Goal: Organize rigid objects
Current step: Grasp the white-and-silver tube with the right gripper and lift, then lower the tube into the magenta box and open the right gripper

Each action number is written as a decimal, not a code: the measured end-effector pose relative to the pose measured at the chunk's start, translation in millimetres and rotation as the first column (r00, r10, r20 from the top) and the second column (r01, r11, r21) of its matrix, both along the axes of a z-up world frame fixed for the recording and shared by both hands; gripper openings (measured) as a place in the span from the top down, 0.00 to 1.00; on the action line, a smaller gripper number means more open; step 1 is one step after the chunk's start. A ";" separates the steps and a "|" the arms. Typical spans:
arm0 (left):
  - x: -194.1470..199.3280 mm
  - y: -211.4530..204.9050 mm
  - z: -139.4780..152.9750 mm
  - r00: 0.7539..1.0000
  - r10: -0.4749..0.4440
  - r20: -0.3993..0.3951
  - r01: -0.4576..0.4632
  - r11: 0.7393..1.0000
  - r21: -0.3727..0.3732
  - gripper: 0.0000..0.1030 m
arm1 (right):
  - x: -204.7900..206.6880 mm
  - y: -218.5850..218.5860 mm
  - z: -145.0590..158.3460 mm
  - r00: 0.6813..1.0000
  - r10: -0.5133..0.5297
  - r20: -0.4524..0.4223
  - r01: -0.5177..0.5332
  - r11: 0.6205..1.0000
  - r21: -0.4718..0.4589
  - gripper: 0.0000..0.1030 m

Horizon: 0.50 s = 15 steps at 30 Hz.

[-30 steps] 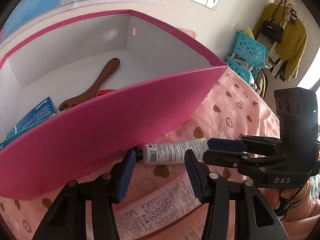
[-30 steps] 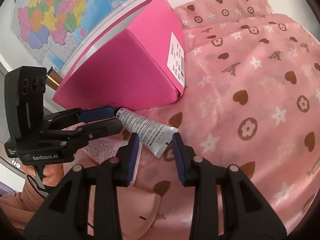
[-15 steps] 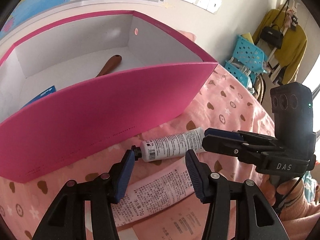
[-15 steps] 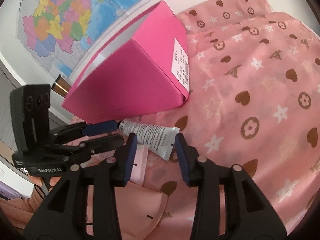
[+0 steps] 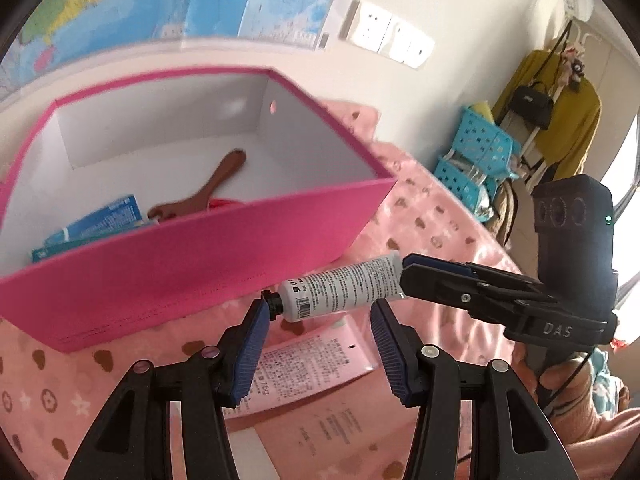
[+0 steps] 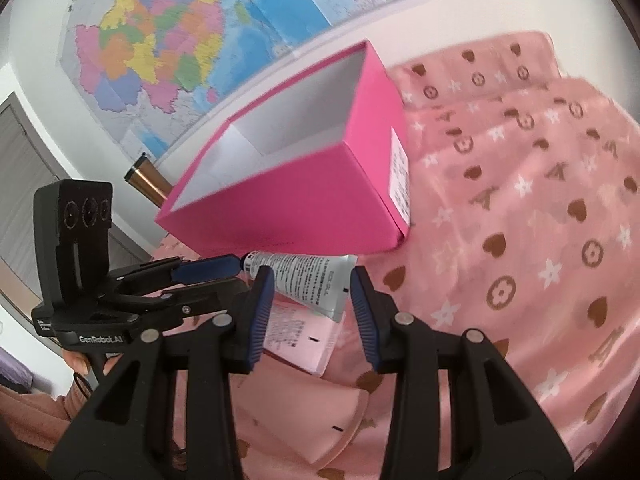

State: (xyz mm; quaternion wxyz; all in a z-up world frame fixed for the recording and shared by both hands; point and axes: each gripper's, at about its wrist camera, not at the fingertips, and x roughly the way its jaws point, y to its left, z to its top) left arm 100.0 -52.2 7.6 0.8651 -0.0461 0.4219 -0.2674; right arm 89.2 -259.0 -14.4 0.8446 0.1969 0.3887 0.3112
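A white tube with a black cap (image 5: 340, 288) hangs in the air in front of the pink box (image 5: 200, 264). It is held at both ends. My left gripper (image 5: 316, 336) grips its cap end, and my right gripper (image 6: 312, 300) grips its flat tail end (image 6: 308, 280). The tube spans between the two grippers, above a pink packet (image 5: 316, 364). The open pink box (image 6: 288, 208) holds a brown wooden utensil (image 5: 200, 196) and a blue carton (image 5: 92, 228).
The pink patterned bedspread (image 6: 520, 240) covers the surface. A second pink packet (image 6: 316, 416) lies near me. A wall map (image 6: 192, 40) hangs behind the box. Blue baskets (image 5: 476, 156) and a yellow coat (image 5: 560, 112) stand to the right.
The tube has risen off the bedspread between both grippers and now hangs level with the box's front wall. Both grippers have lifted with it.
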 end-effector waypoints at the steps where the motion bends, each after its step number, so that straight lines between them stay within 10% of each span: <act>1: -1.5 1.5 4.9 1.000 -0.003 0.004 0.003 1.000 -0.014 0.49 | -0.5 0.4 4.4 1.000 0.000 0.011 0.000 1.000 -0.004 0.59; 15: 4.0 9.3 57.8 0.986 0.027 0.163 -0.026 1.000 -0.006 0.49 | 22.2 10.5 65.3 0.986 0.038 0.162 -0.033 0.999 -0.034 0.59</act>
